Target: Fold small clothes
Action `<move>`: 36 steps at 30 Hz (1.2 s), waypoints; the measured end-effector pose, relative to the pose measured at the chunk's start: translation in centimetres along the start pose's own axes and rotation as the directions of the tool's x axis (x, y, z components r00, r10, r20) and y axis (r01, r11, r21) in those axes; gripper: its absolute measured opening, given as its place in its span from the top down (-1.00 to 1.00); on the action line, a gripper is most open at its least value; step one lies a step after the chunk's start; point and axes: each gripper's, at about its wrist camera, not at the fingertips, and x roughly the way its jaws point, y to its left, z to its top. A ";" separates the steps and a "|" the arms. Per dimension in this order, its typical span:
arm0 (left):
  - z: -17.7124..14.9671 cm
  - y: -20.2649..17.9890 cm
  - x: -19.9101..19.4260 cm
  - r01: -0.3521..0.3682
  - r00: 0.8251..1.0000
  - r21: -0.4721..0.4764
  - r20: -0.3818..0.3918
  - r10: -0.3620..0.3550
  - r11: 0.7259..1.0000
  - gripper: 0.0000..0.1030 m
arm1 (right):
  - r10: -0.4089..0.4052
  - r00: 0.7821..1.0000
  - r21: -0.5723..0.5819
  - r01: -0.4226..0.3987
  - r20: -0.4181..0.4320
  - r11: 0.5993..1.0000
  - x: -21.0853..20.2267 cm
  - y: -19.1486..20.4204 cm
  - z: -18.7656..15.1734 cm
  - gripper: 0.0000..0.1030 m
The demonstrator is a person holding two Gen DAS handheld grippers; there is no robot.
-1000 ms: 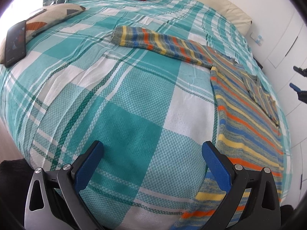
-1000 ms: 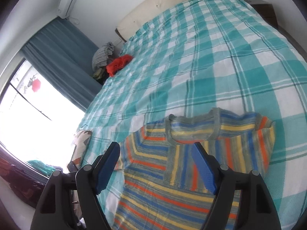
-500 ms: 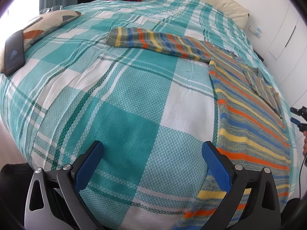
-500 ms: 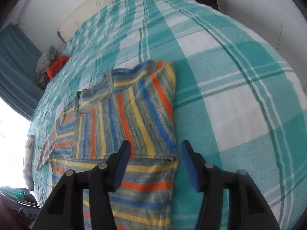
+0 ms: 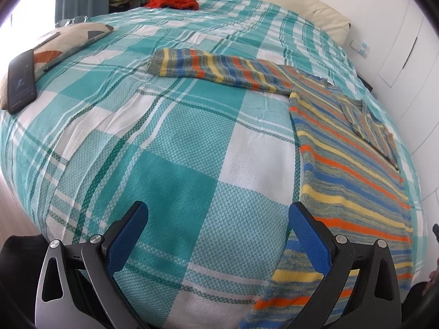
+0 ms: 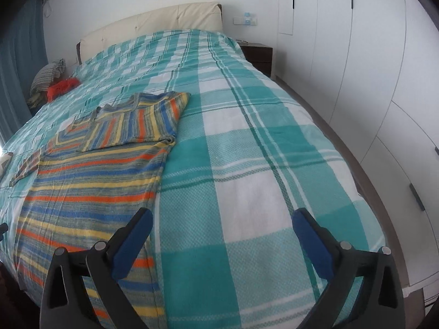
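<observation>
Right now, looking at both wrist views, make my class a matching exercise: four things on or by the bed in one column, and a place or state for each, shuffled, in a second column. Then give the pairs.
Things:
1. striped sweater
2. phone
3. red garment
4. nightstand

Places or states:
A. crumpled at the far corner of the bed, near the curtain
B. beside the bed, by the white wardrobe
C. lying on a patterned cushion
D. flat on the plaid bedspread, one sleeve folded in, the other stretched out

Pairs: 1-D, 2-C, 3-A, 4-B
</observation>
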 end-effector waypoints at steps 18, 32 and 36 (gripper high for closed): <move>-0.4 0.2 0.1 -0.015 1.000 -0.021 0.005 0.015 1.000 -0.99 | -0.126 0.991 -0.025 0.128 0.053 0.992 -1.2 1.0 -3.6 -0.99; -0.6 -0.1 0.4 -0.015 1.000 -0.013 -0.021 0.015 1.000 -0.99 | -0.131 0.990 -0.046 0.133 0.045 0.990 -0.8 1.6 -3.9 -0.99; -0.6 0.1 0.7 -0.022 0.999 -0.021 -0.027 0.021 1.000 -0.99 | -0.131 0.991 -0.045 0.133 0.040 0.990 -0.7 1.6 -3.9 -0.99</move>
